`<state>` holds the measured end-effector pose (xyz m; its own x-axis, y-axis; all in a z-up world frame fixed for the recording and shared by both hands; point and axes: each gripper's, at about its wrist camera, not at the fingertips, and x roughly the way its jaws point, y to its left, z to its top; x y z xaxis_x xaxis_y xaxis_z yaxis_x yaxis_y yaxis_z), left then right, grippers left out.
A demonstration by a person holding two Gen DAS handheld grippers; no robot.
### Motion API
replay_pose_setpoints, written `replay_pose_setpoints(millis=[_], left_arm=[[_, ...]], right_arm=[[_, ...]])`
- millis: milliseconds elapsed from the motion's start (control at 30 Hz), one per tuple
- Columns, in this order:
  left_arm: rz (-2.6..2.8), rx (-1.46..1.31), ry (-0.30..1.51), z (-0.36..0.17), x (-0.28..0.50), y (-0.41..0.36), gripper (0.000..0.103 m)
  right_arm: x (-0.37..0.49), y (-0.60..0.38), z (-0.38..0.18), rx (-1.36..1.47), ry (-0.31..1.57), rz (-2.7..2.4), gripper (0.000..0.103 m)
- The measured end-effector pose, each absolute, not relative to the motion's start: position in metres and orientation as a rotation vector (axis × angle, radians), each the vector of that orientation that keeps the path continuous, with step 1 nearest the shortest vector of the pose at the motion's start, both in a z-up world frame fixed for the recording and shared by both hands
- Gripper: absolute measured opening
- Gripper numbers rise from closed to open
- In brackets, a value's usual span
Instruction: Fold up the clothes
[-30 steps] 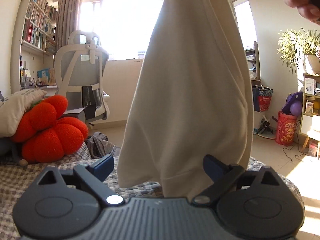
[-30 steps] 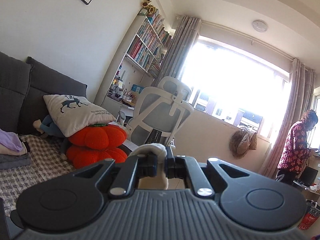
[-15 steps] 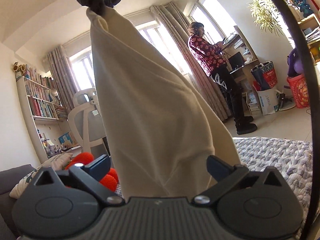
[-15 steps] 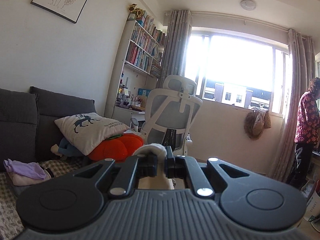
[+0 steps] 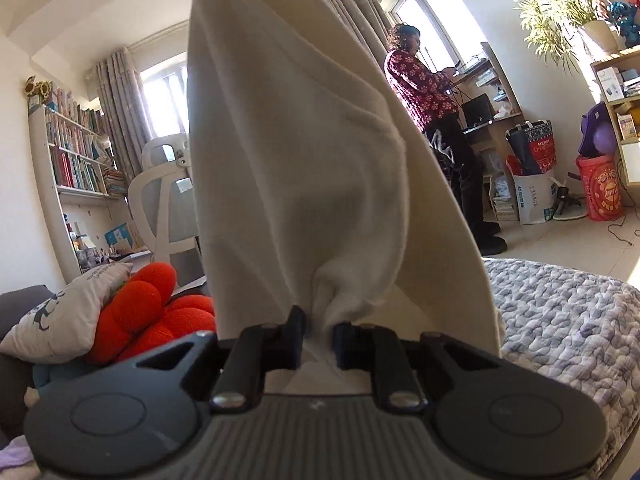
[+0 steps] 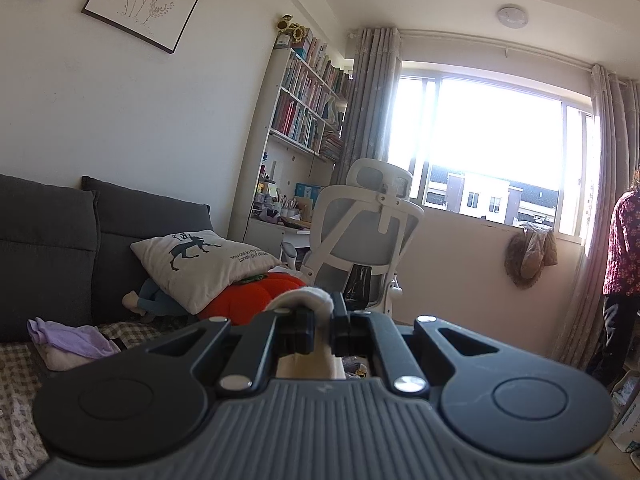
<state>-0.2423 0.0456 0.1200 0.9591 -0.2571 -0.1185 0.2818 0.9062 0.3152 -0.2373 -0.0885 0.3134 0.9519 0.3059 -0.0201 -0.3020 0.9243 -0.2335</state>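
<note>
Garment point(image 5: 304, 152) — cream, hanging in mid-air over the bed point(image 5: 560, 320), stretched between both grippers. The left gripper point(image 5: 320, 334) has just been closing: a second ago its jaws stood wide with the cloth's lower hem hanging loose between them; now they pinch a bunched corner of that hem, fabric puckered right above the pads. The right gripper point(image 6: 323, 326) is clamped tight on a small fold of the same cloth, as it was a second ago, so it likely holds the top end that runs out of the left view.

Judgement: with two points gripped, the garment can be spread or laid flat for a first fold. No fold made yet.

Left view only: the full drape of the cloth, the bed below, a person point(image 5: 432, 120) standing at a desk by the window. Right view only: the sofa point(image 6: 80, 232), a printed pillow point(image 6: 200, 264), purple clothes point(image 6: 68, 340) piled on it. Of the garment it shows just a nub above the jaws.
</note>
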Motion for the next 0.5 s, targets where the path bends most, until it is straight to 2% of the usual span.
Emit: replay_pose_setpoints(millis=[233,500], left_arm=[[-0.199,-0.007,0.104,0.201,-0.202,0.162,0.010],[-0.215,0.037,0.028,0.284,-0.197,0.187,0.010]], right_arm=[[-0.221,-0.110,0.304,-0.305,-0.008,0.211,0.007],[-0.210,-0.107,0.285,-0.471,-0.018,0.116,0.007]])
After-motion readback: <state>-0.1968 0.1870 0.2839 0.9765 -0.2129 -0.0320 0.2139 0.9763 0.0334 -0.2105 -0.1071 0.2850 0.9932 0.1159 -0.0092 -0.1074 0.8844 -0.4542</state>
